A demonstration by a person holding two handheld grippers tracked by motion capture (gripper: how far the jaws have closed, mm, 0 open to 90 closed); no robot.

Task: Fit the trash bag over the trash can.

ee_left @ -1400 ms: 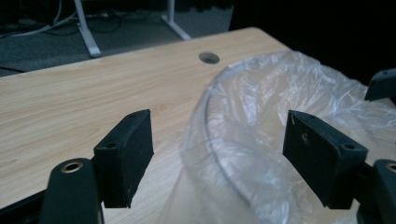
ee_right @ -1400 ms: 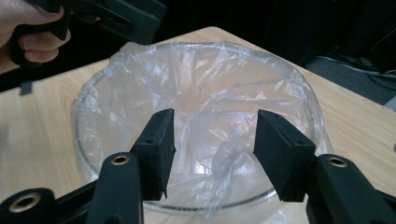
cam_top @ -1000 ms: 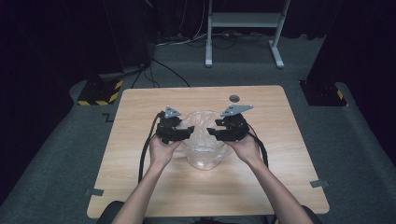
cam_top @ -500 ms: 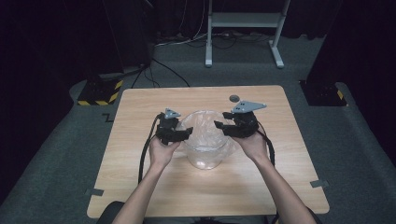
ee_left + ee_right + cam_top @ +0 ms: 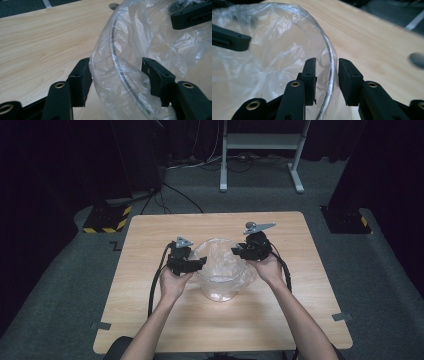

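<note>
A clear round container [image 5: 220, 282] lined with a thin transparent plastic bag [image 5: 222, 257] stands mid-table. My left gripper [image 5: 200, 262] sits at its left rim. In the left gripper view the left gripper [image 5: 116, 75] has bunched bag film [image 5: 120, 82] and the rim wire pressed between its pads. My right gripper [image 5: 236, 251] is at the right rim. In the right gripper view the right gripper [image 5: 327, 75] straddles the rim [image 5: 332, 70]. Its jaws have just been closing, with rim and film between them and gaps on both sides.
The wooden table [image 5: 150, 330] has a dark round hole [image 5: 417, 60] beyond the right gripper. Behind the table stands a metal frame's foot [image 5: 260, 150]. A yellow-and-black striped block [image 5: 105, 217] lies on the floor at the back left.
The right gripper has shifted a little to the right and farther back along the rim, and its jaws have narrowed. The left hand and the container have kept still.
</note>
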